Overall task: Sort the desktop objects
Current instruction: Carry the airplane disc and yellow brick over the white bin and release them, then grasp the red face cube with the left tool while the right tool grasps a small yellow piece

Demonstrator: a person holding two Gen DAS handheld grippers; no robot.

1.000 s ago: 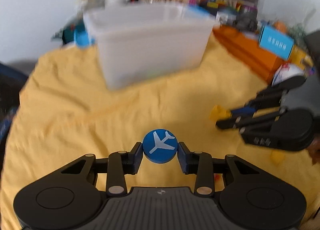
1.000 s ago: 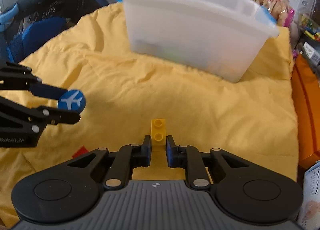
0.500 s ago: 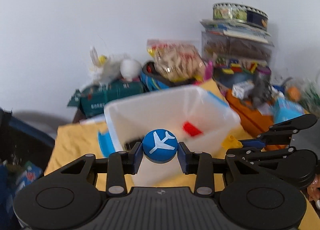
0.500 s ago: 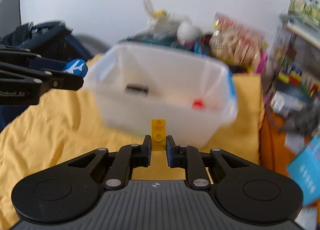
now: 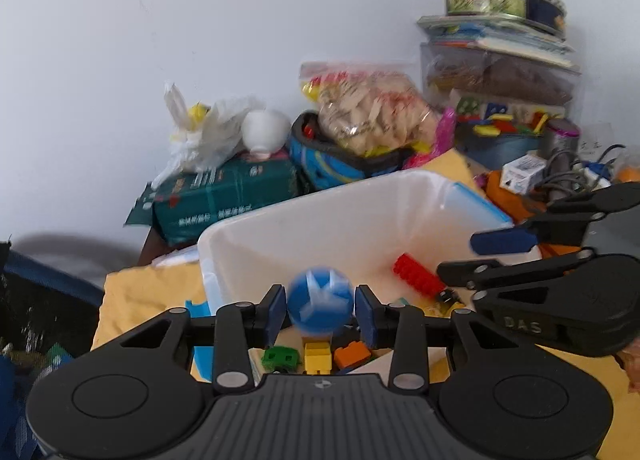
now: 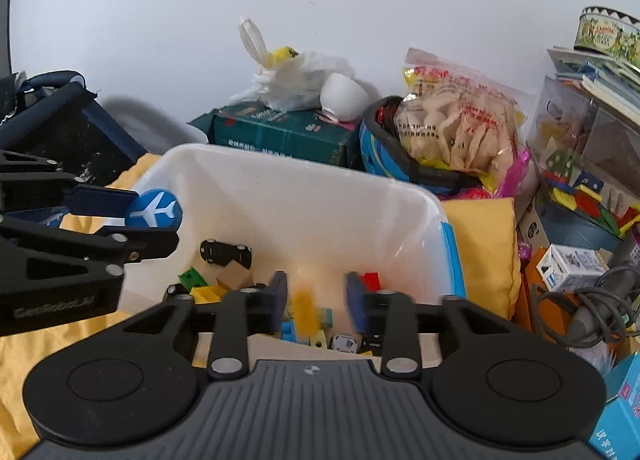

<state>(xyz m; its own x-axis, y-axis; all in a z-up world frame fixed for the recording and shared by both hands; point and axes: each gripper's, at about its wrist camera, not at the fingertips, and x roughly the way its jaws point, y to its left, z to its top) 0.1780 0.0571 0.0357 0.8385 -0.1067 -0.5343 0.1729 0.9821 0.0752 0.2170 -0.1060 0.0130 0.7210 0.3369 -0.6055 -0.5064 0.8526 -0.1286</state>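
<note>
Our left gripper (image 5: 321, 310) hangs over the white bin (image 5: 280, 227), its jaws opening. The blue disc (image 5: 321, 308) with the white plane mark sits between the fingers (image 5: 275, 310), blurred, with thin gaps on both sides, so the pads no longer press it. From the right wrist view the same disc (image 6: 154, 208) shows at the left fingertips, over the bin's near-left rim (image 6: 192, 151).

Our right gripper (image 6: 317, 302) is also over the bin, jaws opening and spread well apart. A yellow brick (image 6: 305, 310) appears as a blurred streak between the fingers (image 6: 358, 306), touching neither pad.

Below and beyond the right fingers, the bin floor holds a black toy car (image 6: 226, 252), a green brick (image 6: 192, 278) and a red brick (image 6: 370, 280). Under the bin lies a yellow cloth (image 6: 484, 252).
</note>
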